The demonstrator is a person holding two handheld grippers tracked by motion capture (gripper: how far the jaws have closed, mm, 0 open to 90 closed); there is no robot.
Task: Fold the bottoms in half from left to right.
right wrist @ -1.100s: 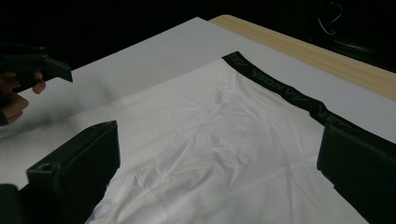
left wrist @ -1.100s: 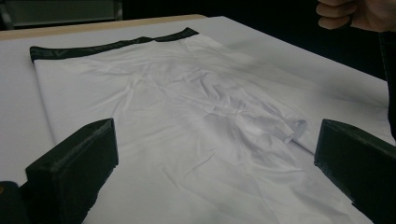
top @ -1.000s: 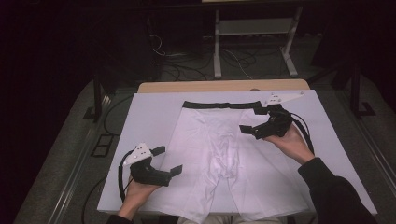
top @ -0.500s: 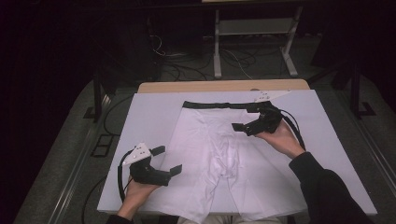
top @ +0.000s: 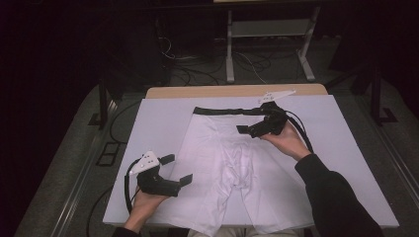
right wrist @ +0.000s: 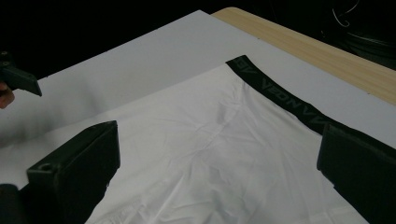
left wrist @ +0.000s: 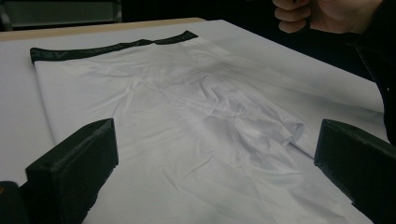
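White boxer shorts (top: 232, 163) are laid flat and spread out on the table (top: 148, 128), lightly creased, with the black waistband (top: 222, 110) turned toward the far edge.

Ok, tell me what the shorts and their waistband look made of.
Shorts: thin white knit fabric, matte, likely cotton or a blend; it lies limp with fine soft wrinkles. Waistband: black woven elastic by its look, slight sheen, with faint tone-on-tone lettering.

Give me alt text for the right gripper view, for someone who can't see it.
White boxer shorts with a black waistband lie flat on a white sheet, seen between the open black jaws of the right gripper, which hold nothing. The table's wooden edge runs behind the waistband.
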